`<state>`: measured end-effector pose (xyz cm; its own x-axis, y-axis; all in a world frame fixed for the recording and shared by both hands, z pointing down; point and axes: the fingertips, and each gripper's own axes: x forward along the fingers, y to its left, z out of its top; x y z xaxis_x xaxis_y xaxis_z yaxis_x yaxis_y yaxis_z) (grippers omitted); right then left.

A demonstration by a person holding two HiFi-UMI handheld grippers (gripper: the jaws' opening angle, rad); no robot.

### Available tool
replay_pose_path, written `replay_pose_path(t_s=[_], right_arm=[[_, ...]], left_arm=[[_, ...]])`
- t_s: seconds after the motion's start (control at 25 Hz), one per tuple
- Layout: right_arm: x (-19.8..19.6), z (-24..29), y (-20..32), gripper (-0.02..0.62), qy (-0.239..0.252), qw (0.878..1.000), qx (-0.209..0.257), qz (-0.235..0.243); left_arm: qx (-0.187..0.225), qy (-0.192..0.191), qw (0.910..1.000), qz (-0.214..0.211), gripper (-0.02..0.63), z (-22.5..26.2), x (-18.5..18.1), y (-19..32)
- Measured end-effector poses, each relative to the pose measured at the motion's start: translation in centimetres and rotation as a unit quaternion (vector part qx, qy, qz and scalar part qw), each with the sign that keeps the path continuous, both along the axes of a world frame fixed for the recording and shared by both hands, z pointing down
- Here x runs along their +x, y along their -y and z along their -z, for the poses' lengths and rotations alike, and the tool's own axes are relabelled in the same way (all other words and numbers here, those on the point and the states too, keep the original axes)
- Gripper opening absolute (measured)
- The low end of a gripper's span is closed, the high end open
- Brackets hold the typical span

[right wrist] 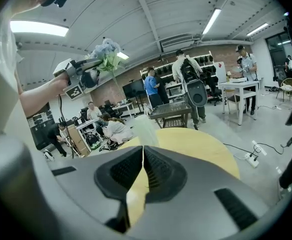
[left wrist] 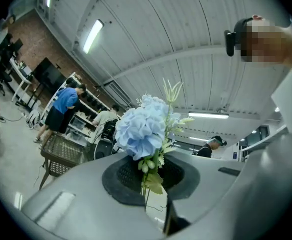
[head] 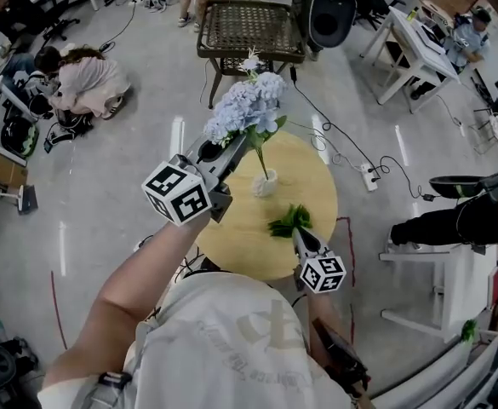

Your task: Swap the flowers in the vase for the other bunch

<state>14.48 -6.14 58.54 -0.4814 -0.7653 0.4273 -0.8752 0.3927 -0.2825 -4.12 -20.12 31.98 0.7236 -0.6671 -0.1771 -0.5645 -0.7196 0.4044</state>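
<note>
The table (head: 231,237) has a pale yellow, wood-look top, smooth and matt. The floor (head: 104,186) is grey and glossy and mirrors the ceiling lights. The vase (head: 265,184) is frosted white, though I cannot tell whether it is glass or plastic. The blue flowers (head: 249,105) have soft, cloth-like petals, and the green bunch (head: 289,221) has matt leaves. The left tool (left wrist: 150,179) and right tool (right wrist: 143,156) have matt grey plastic shells, with black ribbed pads (right wrist: 121,171) that look like rubber.

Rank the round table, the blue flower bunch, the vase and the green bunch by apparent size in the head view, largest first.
1. round table
2. blue flower bunch, held up nearer the camera, so its rank is unsure
3. green bunch
4. vase, slightly smaller
</note>
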Motion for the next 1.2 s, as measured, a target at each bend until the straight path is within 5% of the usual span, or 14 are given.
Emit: replay_pose_path(t_s=[0.48, 0.84, 1.2], right_arm=[[-2.0, -0.5, 0.4, 0.009, 0.000, 1.000, -0.005, 0.029], [-3.0, -1.2, 0.1, 0.009, 0.000, 0.999, -0.012, 0.044], [-4.2, -1.5, 0.1, 0.009, -0.006, 0.998, -0.019, 0.062]], left_arm=[[-0.097, 0.010, 0.9951, 0.014, 0.043, -6.2, -3.5, -2.1], [-0.194, -0.023, 0.9800, 0.036, 0.043, -13.7, -7.1, -4.6], [-0.257, -0.008, 0.9656, 0.038, 0.043, -19.1, -8.7, -6.9]])
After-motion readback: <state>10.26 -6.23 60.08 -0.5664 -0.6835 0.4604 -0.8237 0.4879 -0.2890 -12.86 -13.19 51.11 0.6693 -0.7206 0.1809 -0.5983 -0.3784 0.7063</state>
